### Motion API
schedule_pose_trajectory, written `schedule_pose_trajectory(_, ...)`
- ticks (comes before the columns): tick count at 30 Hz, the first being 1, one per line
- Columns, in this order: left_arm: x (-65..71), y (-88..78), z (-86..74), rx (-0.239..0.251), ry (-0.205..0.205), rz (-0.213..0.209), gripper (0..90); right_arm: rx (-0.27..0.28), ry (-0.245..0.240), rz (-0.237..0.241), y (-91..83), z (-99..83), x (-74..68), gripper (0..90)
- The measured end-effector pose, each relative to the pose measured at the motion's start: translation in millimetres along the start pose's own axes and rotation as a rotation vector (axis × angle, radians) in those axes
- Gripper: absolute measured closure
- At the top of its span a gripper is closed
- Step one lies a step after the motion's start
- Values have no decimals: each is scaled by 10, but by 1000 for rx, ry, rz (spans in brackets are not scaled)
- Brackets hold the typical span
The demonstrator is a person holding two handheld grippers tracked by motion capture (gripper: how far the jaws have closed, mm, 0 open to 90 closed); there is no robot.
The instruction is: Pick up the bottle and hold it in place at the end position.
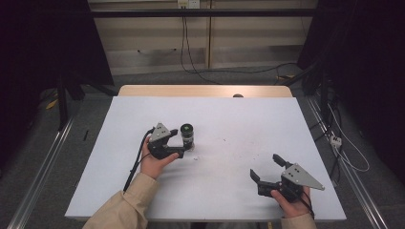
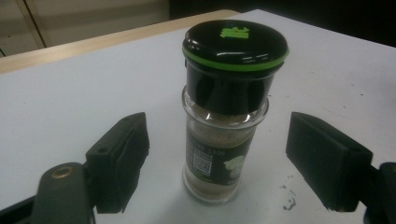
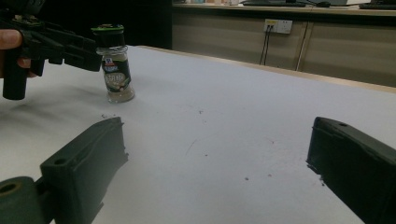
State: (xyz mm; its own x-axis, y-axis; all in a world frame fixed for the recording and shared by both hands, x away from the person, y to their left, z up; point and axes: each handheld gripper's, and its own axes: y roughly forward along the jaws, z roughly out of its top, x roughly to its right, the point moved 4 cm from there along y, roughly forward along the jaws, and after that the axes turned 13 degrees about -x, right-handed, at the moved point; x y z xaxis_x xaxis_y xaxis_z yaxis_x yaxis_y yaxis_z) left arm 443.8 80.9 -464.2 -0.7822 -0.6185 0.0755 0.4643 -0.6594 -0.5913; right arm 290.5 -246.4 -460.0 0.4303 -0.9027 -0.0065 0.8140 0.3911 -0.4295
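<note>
From the high view, a spice jar (image 1: 187, 136) stands upright left of the tabletop's (image 1: 239, 119) middle, and the left gripper (image 1: 184, 141) reaches it from the near left. The right gripper (image 1: 266, 168) rests wide apart at the near right, holding nothing.

In the left gripper view, the jar (image 2: 224, 140) sits between the jaws, with a gap on both sides. The grasp looks begun, not made; closing and lifting remain.

In the right gripper view, the jar (image 3: 114, 70) stands far left, untouched by its wide jaws.
</note>
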Motion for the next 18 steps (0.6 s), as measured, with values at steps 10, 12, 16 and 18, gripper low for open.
schedule_pose_trajectory(10, -6, 117, -10, -22, 7, -4, 316, 1, 2, 2, 4, 0, 2, 36)
schedule_pose_trajectory(12, -3, 140, -17, -21, -5, -12, 325, 1, 1, 4, 5, 0, 2, 36)
schedule_pose_trajectory(16, 0, 167, -8, -20, -5, -11, 345, -1, -2, 3, 7, 0, 1, 36)
schedule_pose_trajectory(18, 2, 181, 2, -23, -5, -6, 353, -1, -1, 6, 7, 1, 0, 36)
